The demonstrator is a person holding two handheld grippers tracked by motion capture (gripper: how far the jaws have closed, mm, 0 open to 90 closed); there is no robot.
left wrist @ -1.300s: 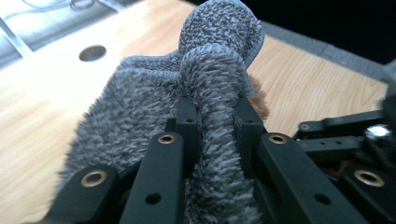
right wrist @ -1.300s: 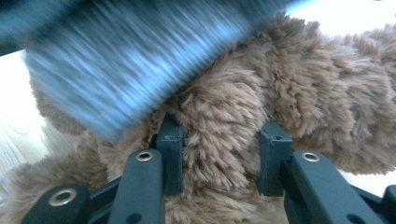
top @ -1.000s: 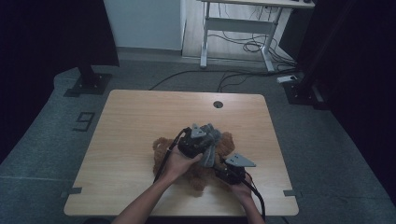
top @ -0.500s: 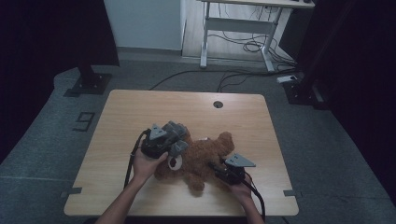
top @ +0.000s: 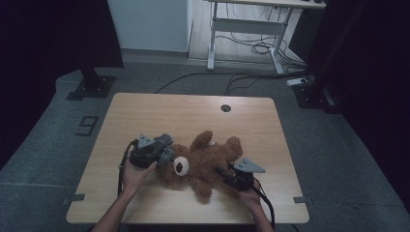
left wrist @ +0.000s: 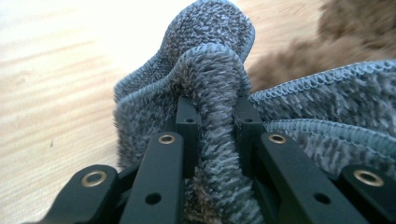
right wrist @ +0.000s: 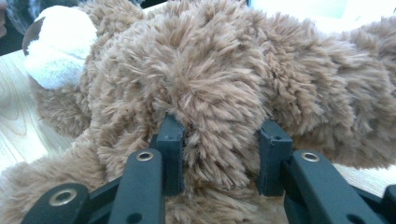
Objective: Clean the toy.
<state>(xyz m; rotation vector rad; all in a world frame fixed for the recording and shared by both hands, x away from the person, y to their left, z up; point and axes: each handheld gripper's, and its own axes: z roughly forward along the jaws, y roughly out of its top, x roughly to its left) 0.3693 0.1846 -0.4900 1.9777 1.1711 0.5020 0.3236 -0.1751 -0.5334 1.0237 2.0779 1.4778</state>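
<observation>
A brown teddy bear point(top: 210, 157) lies on its back on the wooden table point(top: 193, 113), its head with the white muzzle point(top: 181, 166) toward the left. My left gripper point(top: 165, 152) is beside the bear's head, shut on a fold of grey fluffy cloth point(top: 163, 141). In the left gripper view the cloth point(left wrist: 210, 70) bulges up between the pads of the left gripper point(left wrist: 217, 109), with brown fur behind it. My right gripper point(top: 227, 174) is at the bear's lower body, shut on a tuft of fur. In the right gripper view that gripper point(right wrist: 222, 135) pinches the bear point(right wrist: 210, 70).
A round cable hole point(top: 226, 108) sits near the table's far edge. Beyond the table stand a desk frame point(top: 241, 29) with cables on the floor, and a dark stand foot point(top: 92, 84) at the left. Bare tabletop lies to the far side and far left.
My left gripper has carried the grey cloth leftward from over the bear's middle to beside its head, and slightly down. The bear's body is now uncovered. The right gripper has stayed put.
</observation>
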